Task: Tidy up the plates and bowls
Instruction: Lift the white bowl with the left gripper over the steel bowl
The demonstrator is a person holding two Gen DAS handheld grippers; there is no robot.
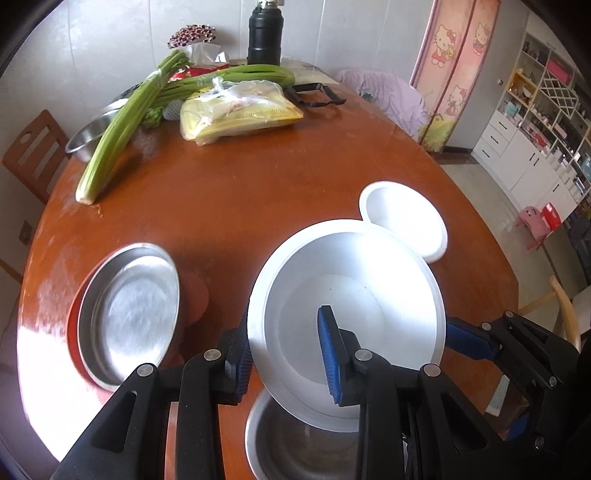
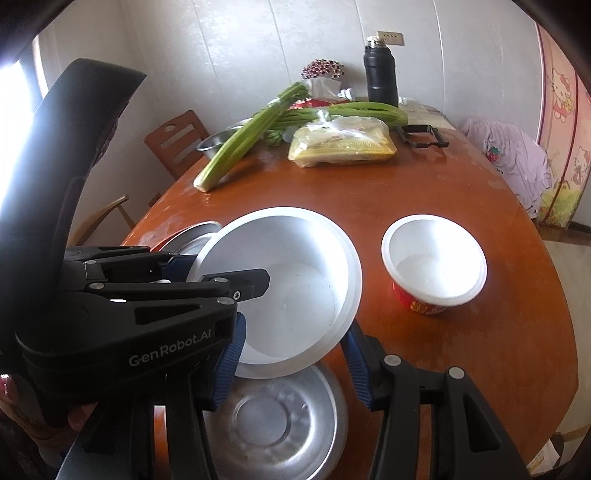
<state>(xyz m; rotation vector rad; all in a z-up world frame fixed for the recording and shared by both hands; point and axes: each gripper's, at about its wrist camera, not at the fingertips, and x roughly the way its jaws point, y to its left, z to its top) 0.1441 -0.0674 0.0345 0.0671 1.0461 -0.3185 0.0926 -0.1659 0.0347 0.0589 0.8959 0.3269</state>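
A large white bowl (image 1: 354, 295) hangs tilted above a steel bowl (image 1: 295, 450) at the table's near edge. My left gripper (image 1: 286, 362) is shut on its wall, one blue pad inside and one outside. In the right wrist view the white bowl (image 2: 295, 273) has its near edge between the pads of my right gripper (image 2: 293, 363), which press on it from both sides. The steel bowl (image 2: 280, 417) lies right under it. A steel plate (image 1: 129, 310) rests on a red dish to the left. A small red bowl with a white inside (image 2: 434, 266) stands to the right.
At the far end of the brown table (image 1: 258, 192) lie celery stalks (image 1: 122, 125), a bag of yellow food (image 1: 240, 114), a black flask (image 1: 264, 33) and another steel bowl (image 1: 88, 136). Wooden chairs stand at the left, and a cloth-draped chair stands at the right.
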